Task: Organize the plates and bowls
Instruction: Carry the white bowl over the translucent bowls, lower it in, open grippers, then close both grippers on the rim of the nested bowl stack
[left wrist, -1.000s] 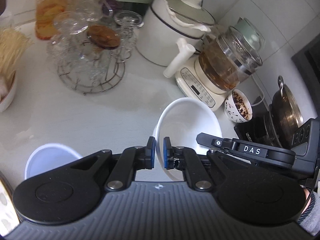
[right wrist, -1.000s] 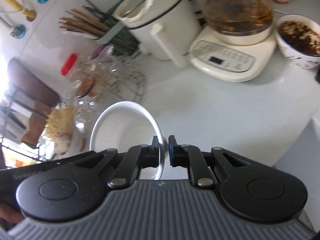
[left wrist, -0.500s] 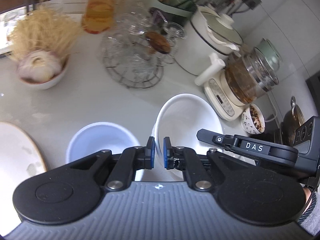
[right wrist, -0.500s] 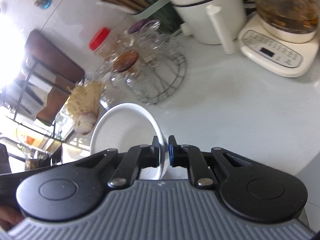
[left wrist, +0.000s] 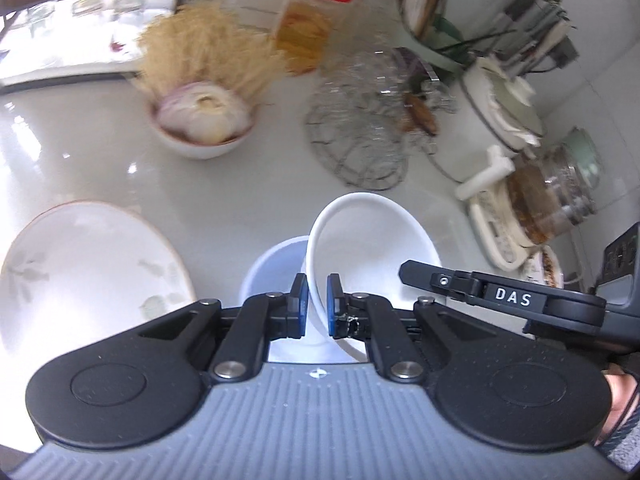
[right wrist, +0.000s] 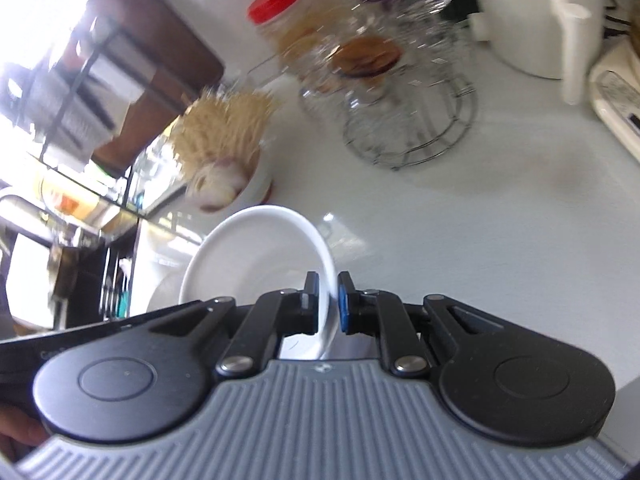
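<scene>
Left wrist view: the left gripper (left wrist: 314, 300) pinches the left rim of a white bowl (left wrist: 372, 240), and the right gripper (right wrist: 328, 304) clamps the opposite rim, so the bowl hangs tilted between them, above a pale blue bowl (left wrist: 272, 264). Glazed ceramic, smooth, stiff and thin-lipped, it likely handles slippery and breakable; rim grips suit it. A floral plate (left wrist: 80, 264) lies left of the left gripper.
</scene>
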